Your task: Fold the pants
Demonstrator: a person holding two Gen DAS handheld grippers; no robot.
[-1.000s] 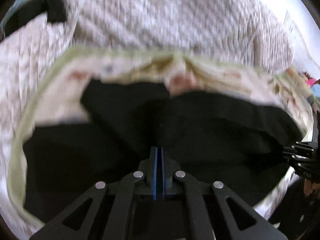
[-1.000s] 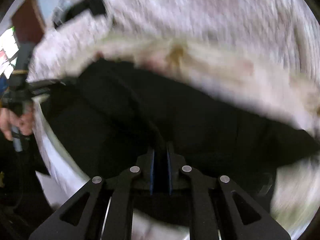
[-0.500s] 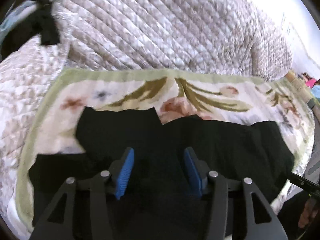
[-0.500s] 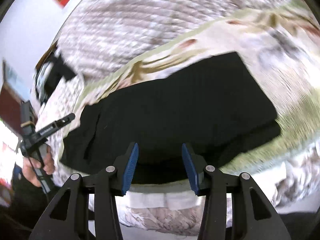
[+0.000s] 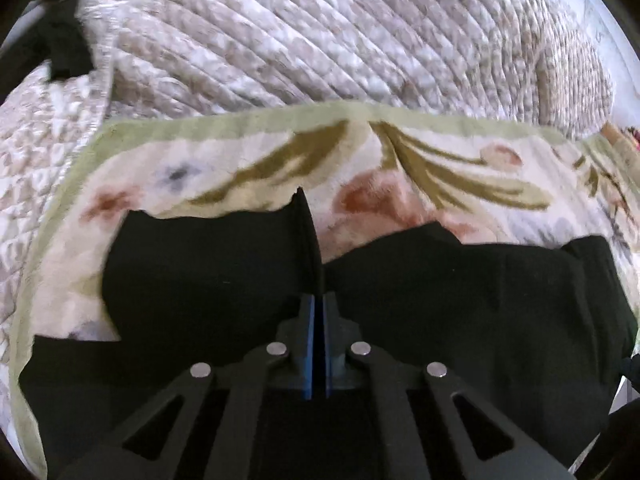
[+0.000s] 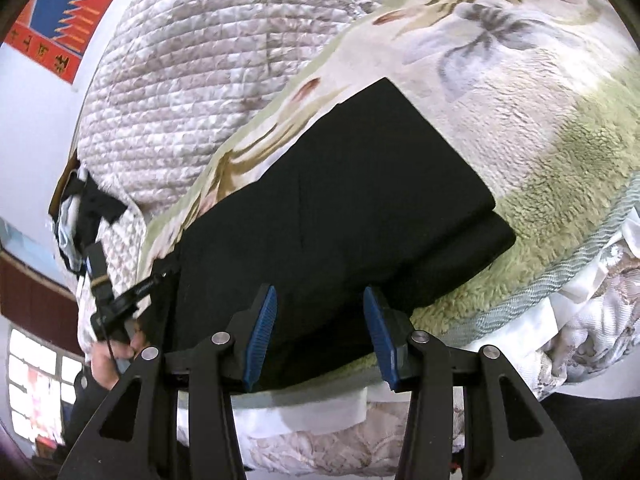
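Note:
The black pants (image 5: 440,300) lie folded lengthwise on a floral fleece blanket (image 5: 240,152). My left gripper (image 5: 316,299) is shut on a thin ridge of the pants' cloth, which stands up past its blue pads near a notch in the far edge. In the right wrist view the pants (image 6: 340,200) run from the left to a square folded end at the right. My right gripper (image 6: 320,336) is open over their near edge, with cloth below the gap and the pads (image 6: 262,336) not pressing on it. A hand (image 6: 108,360) holds the left gripper (image 6: 128,300) at the pants' left end.
The blanket (image 6: 520,80) covers a bed with a pink-white quilted spread (image 5: 280,40) bunched behind it. A dark cloth item (image 5: 64,48) sits at the far left corner. The bed's near edge with white bedding (image 6: 320,412) drops off below my right gripper. A red-and-blue poster (image 6: 68,12) hangs on the wall.
My left gripper opened, then shut again on a ridge of the pants. My right gripper let go of the cloth, opened, rolled and drew back to the near edge.

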